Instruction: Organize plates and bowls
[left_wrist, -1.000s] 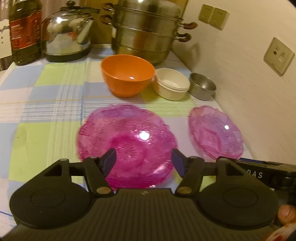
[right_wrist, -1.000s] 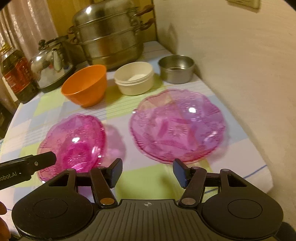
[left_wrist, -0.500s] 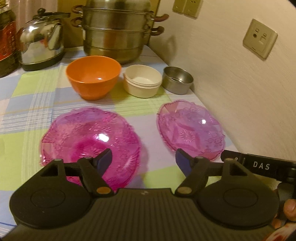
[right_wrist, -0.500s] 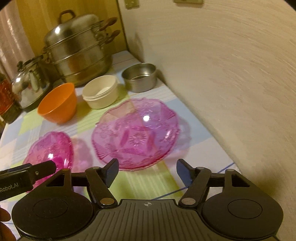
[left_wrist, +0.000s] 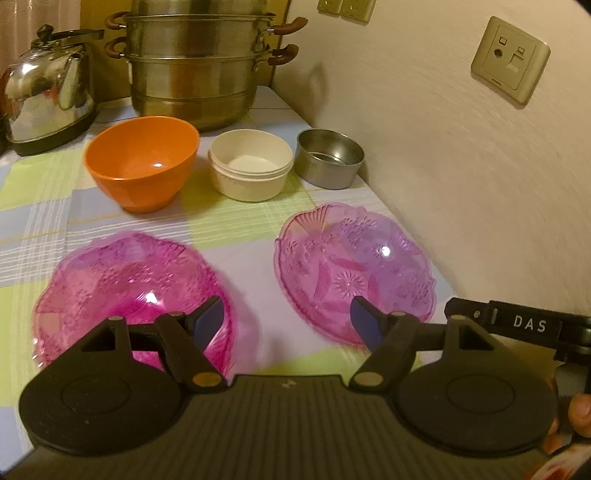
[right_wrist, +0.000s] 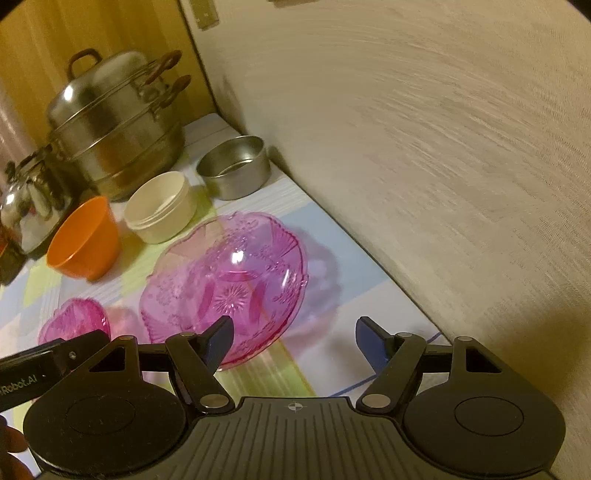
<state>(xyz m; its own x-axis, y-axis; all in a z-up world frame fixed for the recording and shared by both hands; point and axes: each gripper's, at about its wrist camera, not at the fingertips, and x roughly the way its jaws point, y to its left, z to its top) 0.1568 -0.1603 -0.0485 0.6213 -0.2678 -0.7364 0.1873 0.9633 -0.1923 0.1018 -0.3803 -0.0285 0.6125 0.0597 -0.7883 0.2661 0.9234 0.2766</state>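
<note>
Nearby, two pink patterned glass plates (left_wrist: 354, 273) flat; both grippers (left_wrist: 284, 317) spread, empty.

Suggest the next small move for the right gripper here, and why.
Probably ease the right gripper left so its open, empty jaws straddle the near rim of the right pink plate; the plate lies off-centre, behind the left finger.
</note>
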